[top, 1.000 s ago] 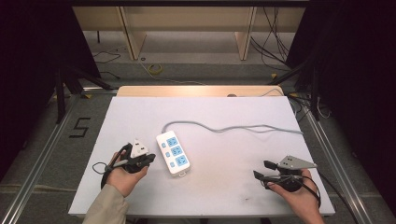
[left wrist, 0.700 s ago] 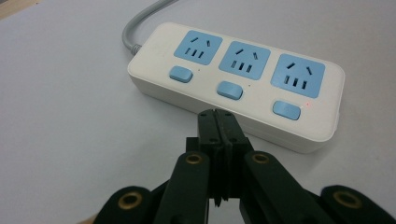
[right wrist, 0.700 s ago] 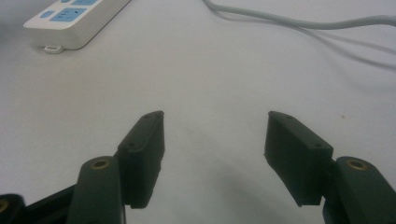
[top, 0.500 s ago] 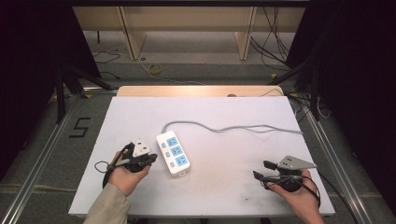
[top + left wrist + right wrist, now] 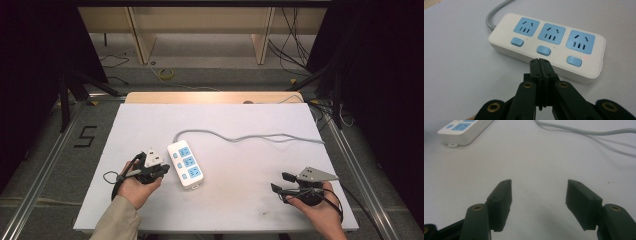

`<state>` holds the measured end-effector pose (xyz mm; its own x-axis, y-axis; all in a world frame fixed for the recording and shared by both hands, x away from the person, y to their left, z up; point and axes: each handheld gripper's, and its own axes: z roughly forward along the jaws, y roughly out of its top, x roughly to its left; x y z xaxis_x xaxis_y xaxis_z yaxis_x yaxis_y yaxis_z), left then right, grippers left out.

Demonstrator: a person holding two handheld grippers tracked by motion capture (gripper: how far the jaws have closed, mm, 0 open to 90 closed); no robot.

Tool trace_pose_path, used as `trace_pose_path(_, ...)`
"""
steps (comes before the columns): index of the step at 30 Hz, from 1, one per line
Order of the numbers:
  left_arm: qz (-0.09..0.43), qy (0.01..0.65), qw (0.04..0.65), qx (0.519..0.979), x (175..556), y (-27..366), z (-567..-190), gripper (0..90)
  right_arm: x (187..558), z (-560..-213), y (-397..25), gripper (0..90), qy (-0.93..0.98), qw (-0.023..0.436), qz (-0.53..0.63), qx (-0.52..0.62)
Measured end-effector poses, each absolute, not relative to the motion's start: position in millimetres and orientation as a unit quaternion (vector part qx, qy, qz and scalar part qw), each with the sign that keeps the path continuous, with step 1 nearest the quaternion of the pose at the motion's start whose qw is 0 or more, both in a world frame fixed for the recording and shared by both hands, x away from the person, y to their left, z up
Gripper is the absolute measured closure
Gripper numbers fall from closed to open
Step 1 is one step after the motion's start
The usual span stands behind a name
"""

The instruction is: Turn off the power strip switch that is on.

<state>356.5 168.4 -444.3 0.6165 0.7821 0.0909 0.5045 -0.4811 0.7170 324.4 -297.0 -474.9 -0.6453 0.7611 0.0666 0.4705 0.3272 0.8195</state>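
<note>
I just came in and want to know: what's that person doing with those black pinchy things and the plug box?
A person at a white table holds a black two-jaw gripper in each hand. The left gripper, jaws shut together, points at the white power strip with three blue sockets and blue buttons, right by its middle button; a tiny red light glows near the end button. The right gripper rests apart with jaws open and empty. The strip's grey cable trails across the table.

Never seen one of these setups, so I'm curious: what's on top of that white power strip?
The power strip carries three blue sockets, each with a blue button beside it. A small red light glows by one end button. Nothing is plugged in. The shut left gripper covers part of its near edge.
</note>
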Motion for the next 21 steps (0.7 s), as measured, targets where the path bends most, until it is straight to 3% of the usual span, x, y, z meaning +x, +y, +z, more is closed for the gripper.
trace_pose_path(21, 0.202, 0.377, 0.324, 0.844, 359.6, 161.4, -443.8, 89.8, 323.8, -474.4, -295.8, 38.5, 0.799, 0.168, 0.433, 0.383)
